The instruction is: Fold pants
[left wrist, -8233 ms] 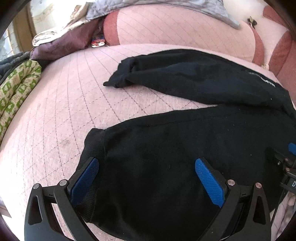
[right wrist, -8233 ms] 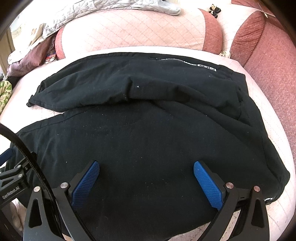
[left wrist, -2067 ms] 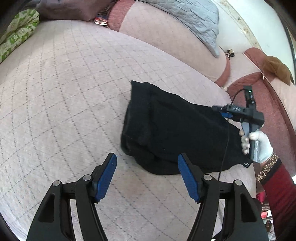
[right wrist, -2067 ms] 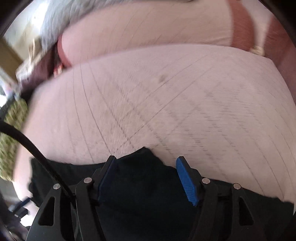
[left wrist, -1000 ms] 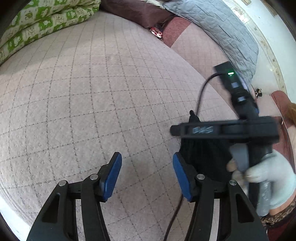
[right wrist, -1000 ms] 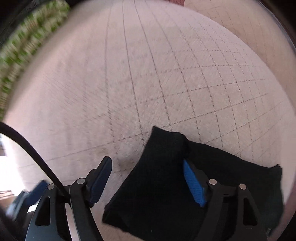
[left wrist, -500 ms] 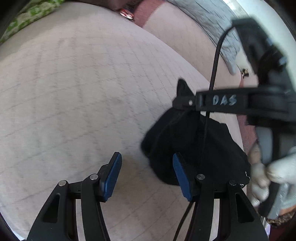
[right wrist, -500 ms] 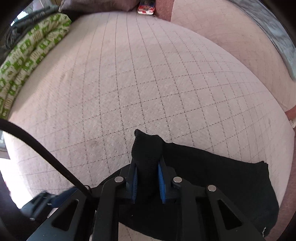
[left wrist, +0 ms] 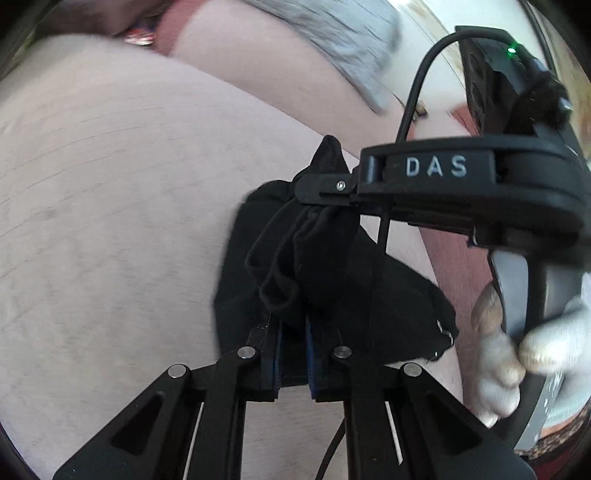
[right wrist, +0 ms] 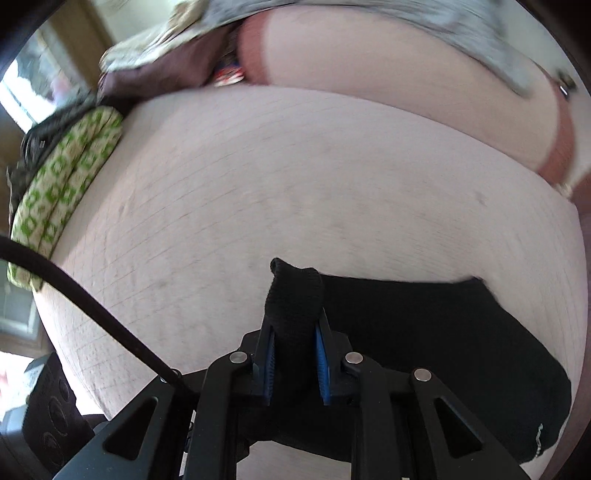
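The black pants (left wrist: pixel 399 306) lie folded into a small bundle on the pink quilted bed (left wrist: pixel 110 221). My left gripper (left wrist: pixel 291 328) is shut on a bunched edge of the pants near me. My right gripper (right wrist: pixel 295 343) is shut on a raised fold of the pants (right wrist: pixel 424 332), which sticks up between its blue pads. In the left wrist view the right gripper (left wrist: pixel 325 188) reaches in from the right, held by a white-gloved hand (left wrist: pixel 517 347), and pinches the far corner of the same bundle just above my left one.
A green patterned blanket (right wrist: pixel 62 184) lies along the bed's left edge. Pink and red cushions (right wrist: pixel 406 66) with a grey quilt (left wrist: pixel 332 29) and heaped clothes (right wrist: pixel 159 62) stand at the back. A black cable (right wrist: pixel 81 306) crosses the right wrist view.
My left gripper has closed on the near edge of the pants bundle. My right gripper stays shut on its fold, and both views have tilted lower over the bed.
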Available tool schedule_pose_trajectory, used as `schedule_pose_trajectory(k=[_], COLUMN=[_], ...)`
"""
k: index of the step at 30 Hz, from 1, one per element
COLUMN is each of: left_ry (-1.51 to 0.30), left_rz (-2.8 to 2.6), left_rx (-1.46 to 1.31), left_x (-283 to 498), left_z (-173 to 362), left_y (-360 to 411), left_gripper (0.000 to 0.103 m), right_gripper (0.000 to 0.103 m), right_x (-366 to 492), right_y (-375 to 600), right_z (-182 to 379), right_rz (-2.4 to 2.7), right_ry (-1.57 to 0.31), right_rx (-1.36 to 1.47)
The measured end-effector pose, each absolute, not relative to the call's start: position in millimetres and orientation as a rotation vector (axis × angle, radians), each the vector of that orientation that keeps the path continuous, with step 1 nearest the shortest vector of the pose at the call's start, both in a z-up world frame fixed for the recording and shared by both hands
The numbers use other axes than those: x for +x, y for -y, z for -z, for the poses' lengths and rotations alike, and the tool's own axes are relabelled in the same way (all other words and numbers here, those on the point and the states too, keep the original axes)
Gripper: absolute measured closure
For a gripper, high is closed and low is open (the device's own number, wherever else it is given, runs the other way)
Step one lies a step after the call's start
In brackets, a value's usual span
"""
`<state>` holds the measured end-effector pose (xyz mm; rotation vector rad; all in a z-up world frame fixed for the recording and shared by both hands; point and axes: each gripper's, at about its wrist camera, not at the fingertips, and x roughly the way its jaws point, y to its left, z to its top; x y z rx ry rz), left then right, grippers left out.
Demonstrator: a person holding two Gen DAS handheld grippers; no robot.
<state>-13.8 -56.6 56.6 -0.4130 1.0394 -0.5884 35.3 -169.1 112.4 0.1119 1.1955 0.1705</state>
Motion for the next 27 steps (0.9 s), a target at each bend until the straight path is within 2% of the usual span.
schedule_pose_trajectory(k=[3,6,9,10,12,13,17,21,24,26,27], left_ry=[-1.074,-1.088,-1.077,-1.07,-1.057,-1.055,-1.096,-1.153,-1.177,-1.158,-1.155], left_rz=[0.629,0.681,0.735,0.741,0.718,0.687,0.579,0.541,0.553,0.566,0.574], left_rx=[-0.397,-0.378,-0.349,-0.353,-0.379,-0.397,-0.489,-0.534,-0.486,-0.467,-0.469], left_x=[-13.3,-7.8,-14.4,-17.1,-20.9,-17.5,1.1,20.2,19.2,15.6,15.0], left_z=[-48.2,-46.8,-55.3,-58.3,-59.5,-59.6,-40.2,-12.4,-0.5,-2.2,-2.3], left_y=[88.2,107.1,102.7,95.6,79.3,72.4,54.2,61.3,70.1,75.0,75.2], left_gripper=[0.093,0.088,0.081,0.073,0.064,0.062,0.062,0.062,0.062,0.06,0.055], right_gripper=[0.083,0.082,0.073,0.065,0.051,0.05,0.048,0.048,0.059,0.059,0.059], right_x=[22.4,7.0,-9.2,-16.5,-29.1,-35.5,-55.3,-59.4,-63.7,-65.4,-64.2], right_y=[214.3,260.4,298.9,313.8,336.4,345.3,354.0,328.1,301.3,285.9,281.9], right_z=[-102.6,-79.2,-51.9,-44.4,-39.6,-41.3,-70.9,-81.8,-86.6,-78.6,-68.7], right_rz=[-0.125,-0.075,-0.005,0.035,0.061,0.071,0.084,-0.072,-0.152,-0.192,-0.181], right_ry=[-1.186,-1.179,-1.184,-1.181,-1.161,-1.136,-1.012,-1.015,-0.97,-0.982,-1.021], right_rx=[0.183,0.27,0.33,0.345,0.421,0.458,0.443,0.489,0.437,0.402,0.381])
